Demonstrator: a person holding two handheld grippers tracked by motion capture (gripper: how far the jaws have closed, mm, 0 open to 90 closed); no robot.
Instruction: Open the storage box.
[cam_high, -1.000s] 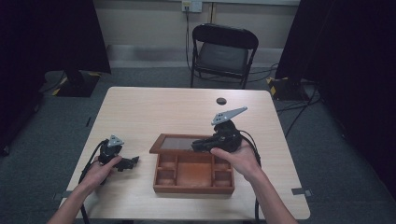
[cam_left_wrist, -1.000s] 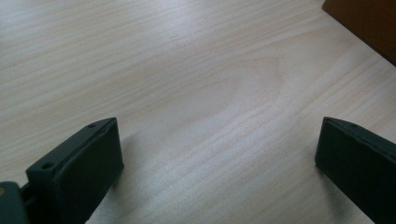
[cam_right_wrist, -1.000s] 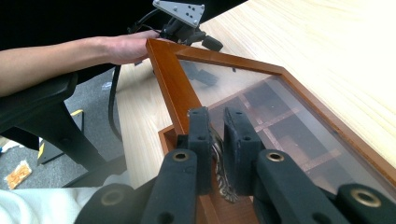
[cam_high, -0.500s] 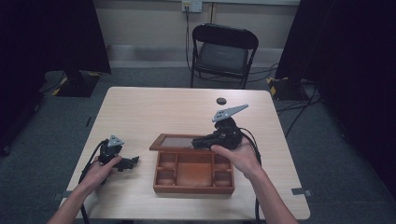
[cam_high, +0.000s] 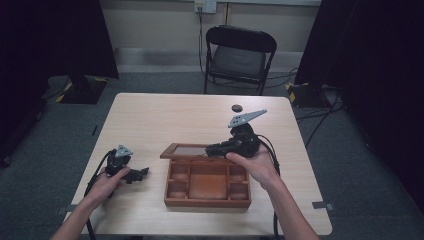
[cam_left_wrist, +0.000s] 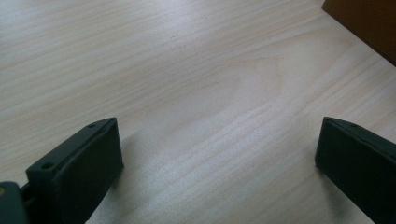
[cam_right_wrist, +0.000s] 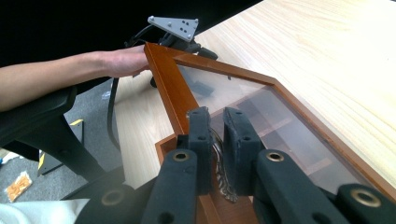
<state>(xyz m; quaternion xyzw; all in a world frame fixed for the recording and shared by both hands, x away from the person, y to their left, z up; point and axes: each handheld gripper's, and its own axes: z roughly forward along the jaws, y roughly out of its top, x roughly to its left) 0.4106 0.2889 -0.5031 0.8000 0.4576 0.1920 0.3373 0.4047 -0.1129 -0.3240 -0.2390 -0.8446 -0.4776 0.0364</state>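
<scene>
Pale grained tabletop (cam_high: 165, 120), glass-lidded wooden box (cam_high: 207, 182), flat black jaws

The wooden box (cam_high: 207, 182) sits on the surface (cam_high: 165, 120) as the main obstacle. Its glass lid (cam_high: 187, 150) stands raised along the box's far edge, blocking any reach into the compartments from behind, while the compartments lie open from above and from the near side. Beyond the box the surface is bare up to a small dark disc (cam_high: 236, 107) near the far edge. Left of the box, a strip of bare surface separates it from the left gripper (cam_high: 142, 173).
</scene>
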